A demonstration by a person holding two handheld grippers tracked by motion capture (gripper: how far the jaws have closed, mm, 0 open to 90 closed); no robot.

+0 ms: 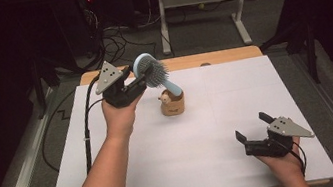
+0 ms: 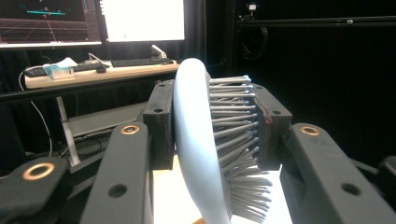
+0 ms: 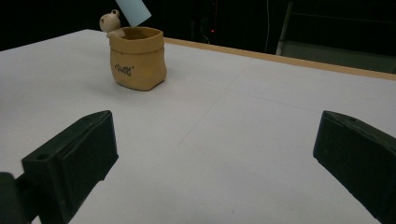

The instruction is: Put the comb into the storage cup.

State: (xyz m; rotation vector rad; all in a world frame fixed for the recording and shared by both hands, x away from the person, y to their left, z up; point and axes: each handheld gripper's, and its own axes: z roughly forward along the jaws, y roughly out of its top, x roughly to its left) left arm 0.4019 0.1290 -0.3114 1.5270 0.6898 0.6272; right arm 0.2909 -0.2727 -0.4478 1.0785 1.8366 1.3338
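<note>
A light-blue hairbrush (image 1: 152, 73) with grey bristles leans with its handle inside a small tan sack-shaped pot (image 1: 172, 103) that has a little bear figure on its rim. My left gripper (image 1: 139, 80) is shut on the brush head, one pad against its smooth back, the other on the bristle tips (image 2: 233, 121). In the left gripper view the brush (image 2: 198, 144) stands between the jaws. My right gripper (image 1: 252, 126) rests open near the table's front right with nothing between its fingers. Its own view shows the pot (image 3: 137, 58) far off, the blue handle (image 3: 133, 11) poking out.
A white sheet (image 1: 201, 133) covers the wooden table. Behind the table lie cables and a white desk frame (image 1: 200, 2) on the floor. Monitors and a keyboard shelf (image 2: 93, 70) show in the left gripper view.
</note>
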